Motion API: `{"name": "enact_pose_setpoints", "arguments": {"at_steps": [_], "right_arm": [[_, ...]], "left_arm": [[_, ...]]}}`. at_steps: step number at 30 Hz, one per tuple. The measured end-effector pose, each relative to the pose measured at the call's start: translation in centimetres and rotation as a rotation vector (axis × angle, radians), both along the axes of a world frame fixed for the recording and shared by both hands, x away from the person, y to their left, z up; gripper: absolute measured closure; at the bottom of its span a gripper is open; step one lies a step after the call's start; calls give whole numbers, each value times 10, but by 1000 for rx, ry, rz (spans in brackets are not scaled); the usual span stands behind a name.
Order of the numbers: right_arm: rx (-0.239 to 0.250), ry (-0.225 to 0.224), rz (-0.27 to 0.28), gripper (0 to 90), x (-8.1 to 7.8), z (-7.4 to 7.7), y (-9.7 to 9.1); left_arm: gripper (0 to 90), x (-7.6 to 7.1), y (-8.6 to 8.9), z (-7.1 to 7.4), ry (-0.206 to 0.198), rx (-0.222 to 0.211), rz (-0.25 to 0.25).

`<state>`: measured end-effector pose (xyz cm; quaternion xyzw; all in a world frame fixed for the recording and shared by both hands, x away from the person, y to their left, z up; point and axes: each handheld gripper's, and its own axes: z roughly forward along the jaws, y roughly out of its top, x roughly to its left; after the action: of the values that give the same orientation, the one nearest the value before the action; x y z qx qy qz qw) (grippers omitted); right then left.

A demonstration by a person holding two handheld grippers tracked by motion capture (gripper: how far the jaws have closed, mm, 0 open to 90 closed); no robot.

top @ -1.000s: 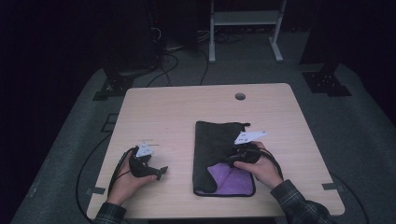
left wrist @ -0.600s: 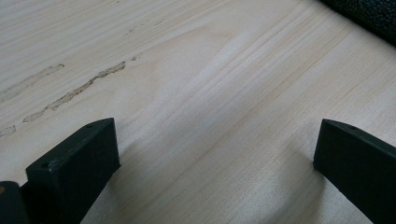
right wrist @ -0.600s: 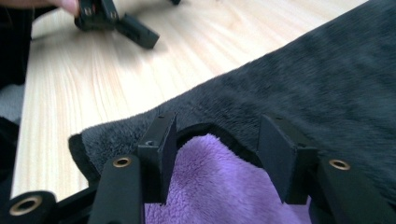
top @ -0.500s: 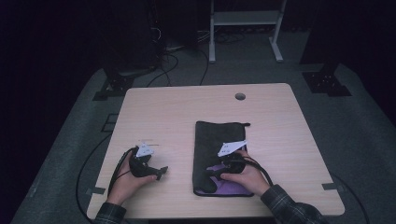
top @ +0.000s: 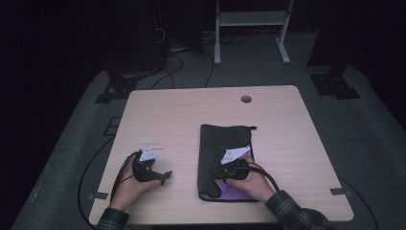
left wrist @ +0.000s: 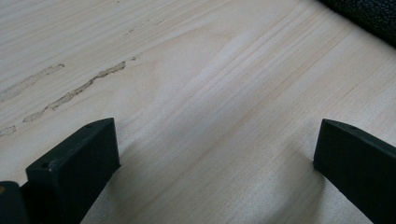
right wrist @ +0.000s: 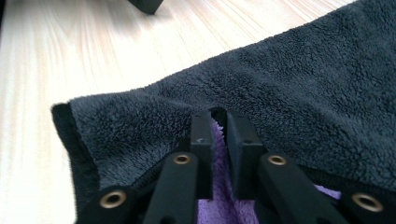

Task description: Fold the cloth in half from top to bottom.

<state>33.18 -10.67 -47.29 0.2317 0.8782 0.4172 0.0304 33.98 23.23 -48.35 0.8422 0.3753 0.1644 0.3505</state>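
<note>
A dark grey fleece cloth (top: 224, 148) with a purple side (top: 233, 192) lies on the wooden table (top: 182, 115), right of centre. My right gripper (top: 227, 174) rests on the cloth's near part. In the right gripper view its jaws (right wrist: 218, 116) have just been closing and now pinch the cloth (right wrist: 289, 88) where grey meets purple (right wrist: 219, 205). My left gripper (top: 164, 176) lies on bare wood left of the cloth. In the left gripper view its jaws (left wrist: 217, 135) stand wide apart with only wood between them, and a cloth corner (left wrist: 369, 14) shows at the top right.
A small round hole (top: 246, 98) sits near the table's far edge. Cables trail from both grippers off the near edge. Stand legs (top: 249, 28) and dark equipment are on the floor beyond the table.
My right hand has moved left and down along the cloth toward its near end, and the jaws have shut on the cloth. Less purple shows. The left hand has stayed put.
</note>
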Motion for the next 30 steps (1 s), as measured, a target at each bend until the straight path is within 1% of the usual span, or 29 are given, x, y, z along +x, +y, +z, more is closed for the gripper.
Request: {"name": "enact_pose_setpoints", "arguments": {"at_steps": [2,4,5,10,14,17,19,20,23,26,27,28,30], "right_arm": [[17,22,-6,840,1,3,-3],[36,35,-11,841,0,7,-8],[50,35,-7,841,0,10,-12],[69,31,-13,842,-5,21,-29],[76,32,-27,843,-13,25,-45],[81,39,-42,844,-21,26,-60],[87,39,-46,844,-23,27,-64],[98,42,-63,844,-29,28,-75],[114,47,-82,843,-36,27,-86],[112,51,-94,839,-43,24,-96],[112,51,-94,839,-43,24,-96],[102,51,-102,824,-48,20,-101],[86,46,-110,805,-51,17,-104]], "left_arm": [[0,0,0,0,0,0,0],[0,0,0,0,1,0,0],[0,0,0,0,1,1,0],[0,0,0,0,1,1,-2],[0,0,0,0,1,1,-2],[0,-1,0,0,1,1,-2],[0,-1,0,0,1,1,-2],[0,-1,0,0,1,1,-3],[0,-1,0,0,1,1,-3],[0,-1,0,0,0,-1,-1],[0,-1,0,0,0,-1,-1],[0,0,0,0,-2,0,-3],[0,-1,0,0,-2,-1,-2]]}}
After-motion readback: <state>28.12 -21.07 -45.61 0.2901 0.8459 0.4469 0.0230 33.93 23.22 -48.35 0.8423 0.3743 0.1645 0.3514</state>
